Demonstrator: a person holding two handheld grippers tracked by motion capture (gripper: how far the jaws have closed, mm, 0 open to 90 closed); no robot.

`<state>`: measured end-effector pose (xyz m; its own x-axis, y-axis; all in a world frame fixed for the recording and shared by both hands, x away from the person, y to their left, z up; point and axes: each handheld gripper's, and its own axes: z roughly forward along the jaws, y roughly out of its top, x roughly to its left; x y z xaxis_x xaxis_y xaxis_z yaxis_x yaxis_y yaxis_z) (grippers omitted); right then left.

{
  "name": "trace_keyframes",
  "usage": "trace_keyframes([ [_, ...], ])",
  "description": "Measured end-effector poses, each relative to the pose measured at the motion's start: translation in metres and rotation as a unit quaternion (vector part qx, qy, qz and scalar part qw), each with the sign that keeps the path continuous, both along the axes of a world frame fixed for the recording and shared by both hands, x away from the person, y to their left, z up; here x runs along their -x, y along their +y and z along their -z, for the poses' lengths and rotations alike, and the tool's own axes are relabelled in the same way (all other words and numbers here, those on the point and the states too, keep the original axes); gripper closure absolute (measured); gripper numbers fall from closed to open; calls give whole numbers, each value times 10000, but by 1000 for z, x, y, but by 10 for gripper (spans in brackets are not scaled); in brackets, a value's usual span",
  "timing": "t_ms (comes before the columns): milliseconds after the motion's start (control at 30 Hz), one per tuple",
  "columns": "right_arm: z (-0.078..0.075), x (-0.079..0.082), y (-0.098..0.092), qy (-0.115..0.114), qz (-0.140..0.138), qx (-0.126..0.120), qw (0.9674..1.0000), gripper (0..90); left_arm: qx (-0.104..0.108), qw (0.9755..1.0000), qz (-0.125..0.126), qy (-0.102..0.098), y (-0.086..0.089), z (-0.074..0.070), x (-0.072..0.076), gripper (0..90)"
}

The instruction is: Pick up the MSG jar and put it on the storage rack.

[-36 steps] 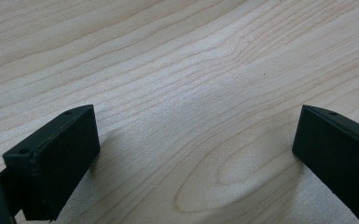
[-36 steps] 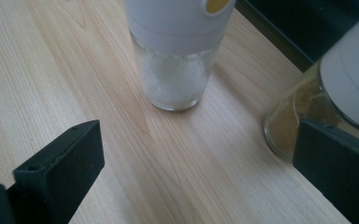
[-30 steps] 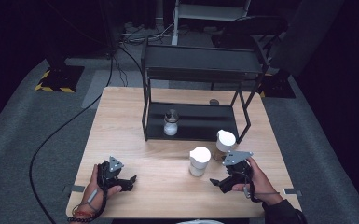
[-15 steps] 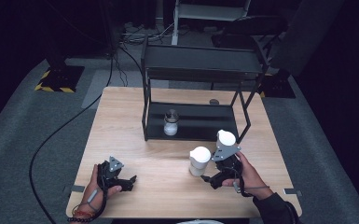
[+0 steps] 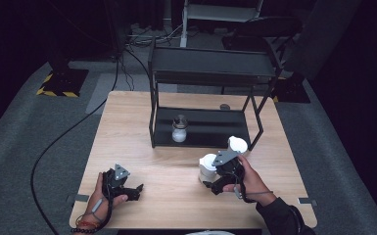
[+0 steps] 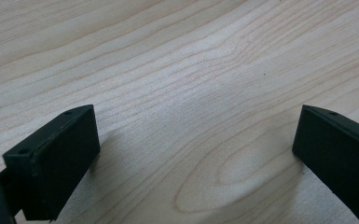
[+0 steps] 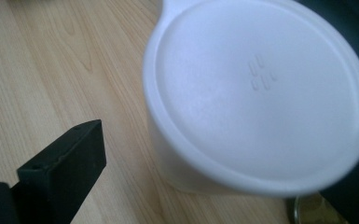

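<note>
The right gripper (image 5: pixel 209 185) has its fingers spread wide around the white lidded plastic tub (image 7: pixel 256 98), having just narrowed slightly, not gripping. The left gripper (image 5: pixel 138 190) rests spread and empty on the pale wooden counter (image 5: pixel 176 191).

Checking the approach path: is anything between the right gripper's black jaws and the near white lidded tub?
Nothing: bare wooden table between right gripper and white tub, right gripper view.

High view: tabletop (image 5: pixel 142 122) evenly lit from above, surroundings near black, image soft and low in detail. Left gripper view: sharp wood grain, soft shadows beside both jaws. Right gripper view: white container (image 7: pixel 261 93) close to the lens and blurred, mild glare on its lid, corners dark.
</note>
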<state>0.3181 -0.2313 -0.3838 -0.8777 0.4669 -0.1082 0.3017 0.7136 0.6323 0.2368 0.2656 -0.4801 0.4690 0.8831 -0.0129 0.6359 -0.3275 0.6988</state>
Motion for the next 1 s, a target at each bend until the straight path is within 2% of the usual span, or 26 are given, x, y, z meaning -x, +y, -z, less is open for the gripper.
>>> trace_keyframes([
  [200, 0, -4, 10, -3, -15, 95, 10000, 51, -1, 10000, 1, 0, 0, 0, 0, 6],
  [467, 1, -17, 11, 238, -52, 45, 9997, 124, 0, 10000, 2, 0, 0, 0, 0, 6],
  [900, 1, -23, 13, 306, -11, 42, 9995, 205, -3, 10000, 3, 1, 0, 0, 0, 6],
  [1000, 2, -26, 12, 383, 25, -16, 9993, 229, -1, 10000, 2, 1, 0, 0, 0, 6],
])
